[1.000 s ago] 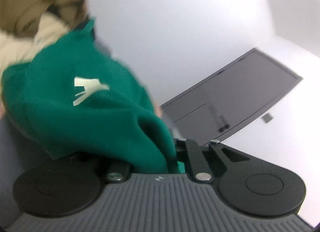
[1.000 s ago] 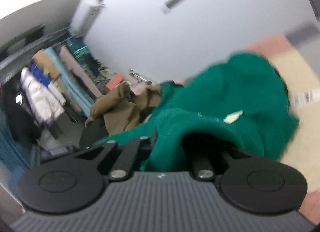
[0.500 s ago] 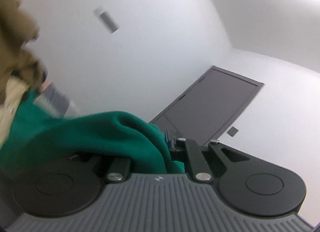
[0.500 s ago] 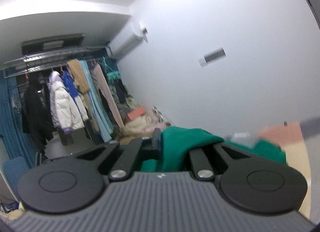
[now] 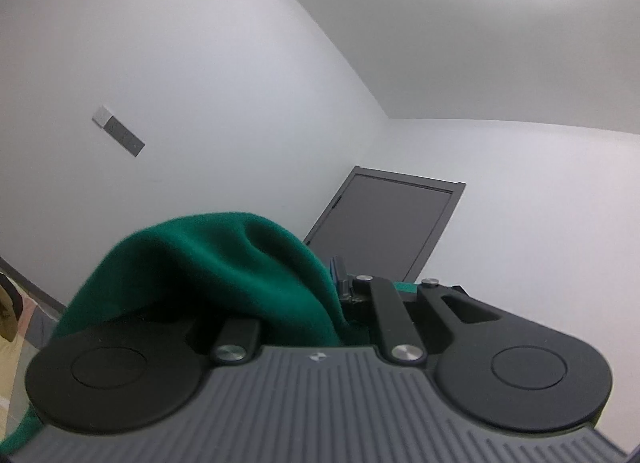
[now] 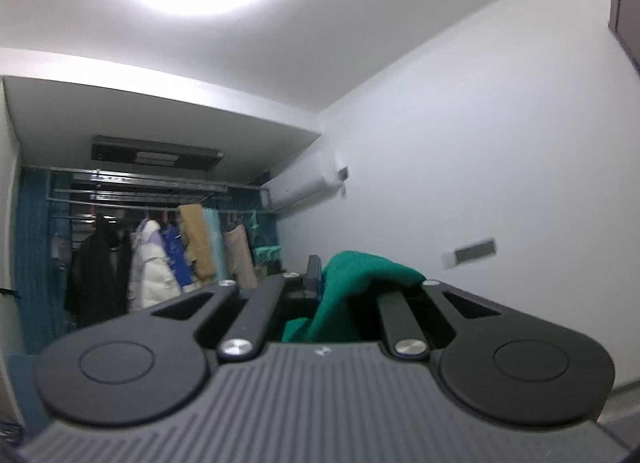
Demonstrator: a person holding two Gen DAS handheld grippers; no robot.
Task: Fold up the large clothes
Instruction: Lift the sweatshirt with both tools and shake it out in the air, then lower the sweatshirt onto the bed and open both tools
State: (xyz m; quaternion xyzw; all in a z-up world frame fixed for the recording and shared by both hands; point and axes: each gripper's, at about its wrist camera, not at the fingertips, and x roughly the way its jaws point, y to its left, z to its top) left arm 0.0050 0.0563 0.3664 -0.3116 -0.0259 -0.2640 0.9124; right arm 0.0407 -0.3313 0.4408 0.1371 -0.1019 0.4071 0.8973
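White walls and ceiling ahead, green garment (image 5: 224,263) clamped high in left gripper (image 5: 340,291) and right gripper (image 6: 340,287): lifting to shake out, next probably lowering flat for folding.

Each gripper has a dark grey ribbed housing with a small pale logo at its front edge. On the left gripper (image 5: 340,283) and the right gripper (image 6: 320,275) alike, two matte black round discs flank the housing, and black linkage bars with silver screw heads run forward to the fingers.
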